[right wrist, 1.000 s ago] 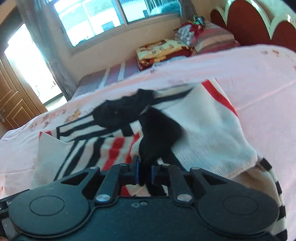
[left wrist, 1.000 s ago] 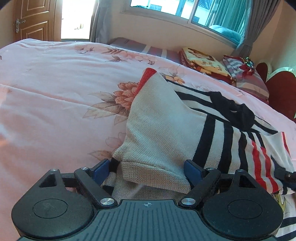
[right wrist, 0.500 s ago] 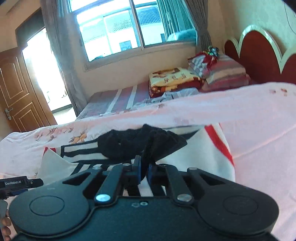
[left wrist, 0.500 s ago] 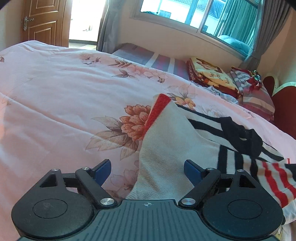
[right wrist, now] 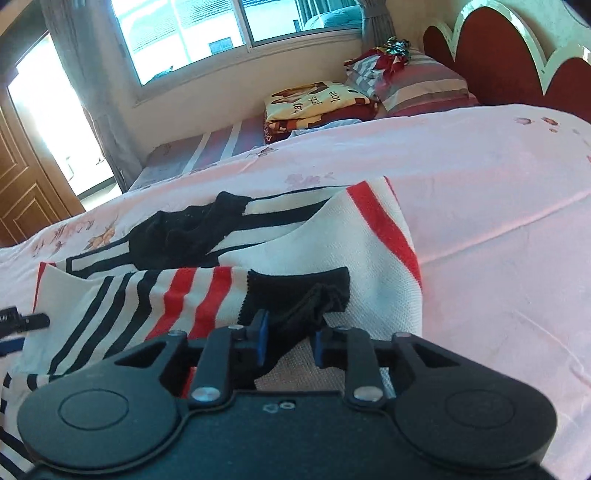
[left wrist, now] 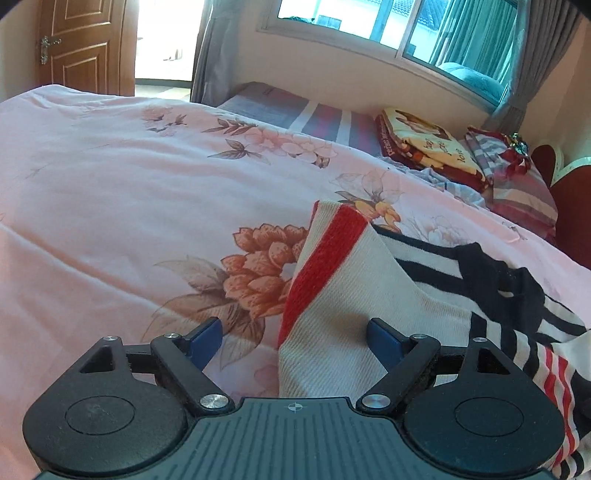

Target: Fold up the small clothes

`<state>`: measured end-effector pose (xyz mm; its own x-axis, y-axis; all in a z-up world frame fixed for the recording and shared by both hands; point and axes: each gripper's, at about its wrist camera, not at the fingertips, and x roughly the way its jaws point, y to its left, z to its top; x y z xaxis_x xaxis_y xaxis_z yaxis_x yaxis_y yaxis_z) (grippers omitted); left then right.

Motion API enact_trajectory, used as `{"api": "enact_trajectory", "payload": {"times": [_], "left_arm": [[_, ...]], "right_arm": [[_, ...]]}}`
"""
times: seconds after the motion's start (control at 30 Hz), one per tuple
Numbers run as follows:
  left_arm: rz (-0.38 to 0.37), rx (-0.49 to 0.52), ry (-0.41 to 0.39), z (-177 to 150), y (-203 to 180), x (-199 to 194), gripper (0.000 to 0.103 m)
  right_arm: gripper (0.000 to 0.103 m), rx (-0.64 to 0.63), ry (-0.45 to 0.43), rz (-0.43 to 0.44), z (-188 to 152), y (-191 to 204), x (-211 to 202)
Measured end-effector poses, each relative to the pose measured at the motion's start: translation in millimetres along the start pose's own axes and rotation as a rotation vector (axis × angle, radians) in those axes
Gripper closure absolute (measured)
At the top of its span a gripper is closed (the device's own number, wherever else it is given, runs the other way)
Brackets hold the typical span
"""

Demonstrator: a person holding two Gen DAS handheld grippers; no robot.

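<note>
Left gripper: jaws wide apart, pads clear of everything, nothing held. It sits low over the near corner of the striped knit sweater; the cream fold with the red band lies between the blue pads but neither presses on it.

Right gripper: jaws have just been opening, and a gap now shows between the pads. The black cuff of the sweater lies in that gap. Can't tell for sure whether the left pad touches the fabric, view is tight there; looks released, not pinched.

Sweater lies spread on the pink floral bedspread, cream with black and red stripes, black collar towards the far side, one sleeve folded across the body.

Background: folded blanket and striped pillow by the headboard, under the window. Tip of the left gripper is visible at the left edge of the right wrist view.
</note>
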<state>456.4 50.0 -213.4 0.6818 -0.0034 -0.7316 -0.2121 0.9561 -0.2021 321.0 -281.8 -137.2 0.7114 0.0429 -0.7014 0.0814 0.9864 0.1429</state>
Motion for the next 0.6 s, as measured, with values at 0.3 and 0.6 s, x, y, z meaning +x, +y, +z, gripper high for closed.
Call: {"api": "enact_trajectory", "payload": {"times": [0.3,0.6], "left_arm": [[0.089,-0.084,-0.037,28.4,11.2,26.9,0.018],[-0.039,0.094,-0.093,-20.3,-13.5,-55.7,0.018]], "right_arm": [[0.083,-0.087,-0.041,-0.113,-1.9,0.3,-6.4],[0.079,-0.113,-0.069,0.034,2.8,24.2,-22.2]]}}
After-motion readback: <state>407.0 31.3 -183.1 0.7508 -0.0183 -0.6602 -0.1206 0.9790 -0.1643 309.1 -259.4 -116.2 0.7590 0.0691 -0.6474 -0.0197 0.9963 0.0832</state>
